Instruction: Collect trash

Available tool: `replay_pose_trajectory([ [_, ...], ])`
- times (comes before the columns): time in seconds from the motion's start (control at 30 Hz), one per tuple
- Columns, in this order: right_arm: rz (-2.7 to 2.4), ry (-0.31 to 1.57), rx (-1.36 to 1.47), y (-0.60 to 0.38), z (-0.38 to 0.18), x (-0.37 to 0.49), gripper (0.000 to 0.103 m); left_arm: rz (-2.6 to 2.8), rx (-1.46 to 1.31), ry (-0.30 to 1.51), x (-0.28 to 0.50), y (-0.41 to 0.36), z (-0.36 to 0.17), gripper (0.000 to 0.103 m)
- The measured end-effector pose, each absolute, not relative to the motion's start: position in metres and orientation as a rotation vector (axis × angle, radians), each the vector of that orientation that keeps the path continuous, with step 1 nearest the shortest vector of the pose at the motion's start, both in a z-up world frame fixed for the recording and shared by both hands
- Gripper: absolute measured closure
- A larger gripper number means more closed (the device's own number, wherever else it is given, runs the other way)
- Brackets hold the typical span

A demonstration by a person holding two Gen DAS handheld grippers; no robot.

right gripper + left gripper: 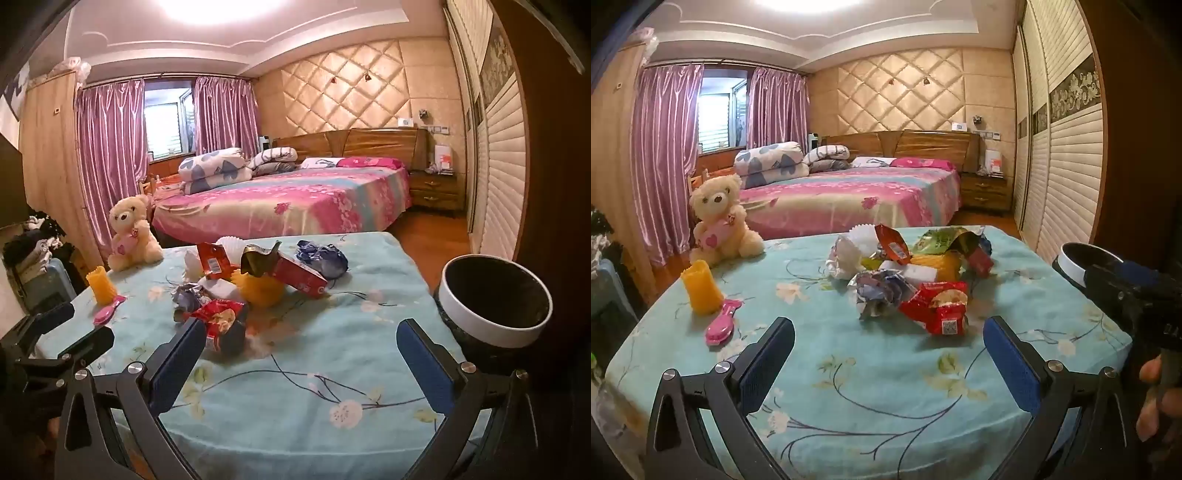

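Both sets of fingers spread wide, empty. Trash pile [916, 280] mid-bench [849, 369], 12 o'clock ahead of left gripper [886, 332], clear of it. From right gripper [299, 334], 11 o'clock; bin [495, 299] at 2.

A: L tool [888, 332] status?
B: Jaws spread wide, nothing btwn the blue pads [768, 363]. Tilted a bit downward, hovering, no contact w/ anything.
A: R tool [301, 334]?
B: Same, fully apart, pads empty, nose pitched down slightly more than the L.
A: See each other?
B: Yes. R wrist view shows L tool's black frame at lower left. L wrist view shows R tool's body at right edge, w/ the person's fingers [1156, 398] wrapped on its grip.
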State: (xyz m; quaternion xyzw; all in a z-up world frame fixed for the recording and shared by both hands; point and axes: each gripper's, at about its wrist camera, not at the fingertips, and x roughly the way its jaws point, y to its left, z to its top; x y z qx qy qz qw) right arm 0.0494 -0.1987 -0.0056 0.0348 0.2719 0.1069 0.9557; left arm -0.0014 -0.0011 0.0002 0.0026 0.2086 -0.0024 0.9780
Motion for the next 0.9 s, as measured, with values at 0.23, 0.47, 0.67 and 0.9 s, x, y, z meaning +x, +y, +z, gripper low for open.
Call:
replay_pose_trajectory([
  [0.23,0.214,0.515,0.06,-0.199,-0.002,0.037,0.0,0.008,-0.004,0.429,-0.014,0.003,-0.003,0.001],
  [0.47,0.213,0.535,0.067,-0.195,-0.005,0.036,0.0,0.005,-0.007,0.455,-0.011,0.002,-0.005,0.001],
  [0.67,0.222,0.56,0.072,-0.194,-0.009,0.038,0.0,0.006,-0.001,0.452,-0.011,0.001,-0.006,0.001],
  [0.9,0.225,0.573,0.085,-0.196,-0.012,0.039,0.0,0.009,-0.007,0.455,-0.011,0.002,-0.006,0.001],
])
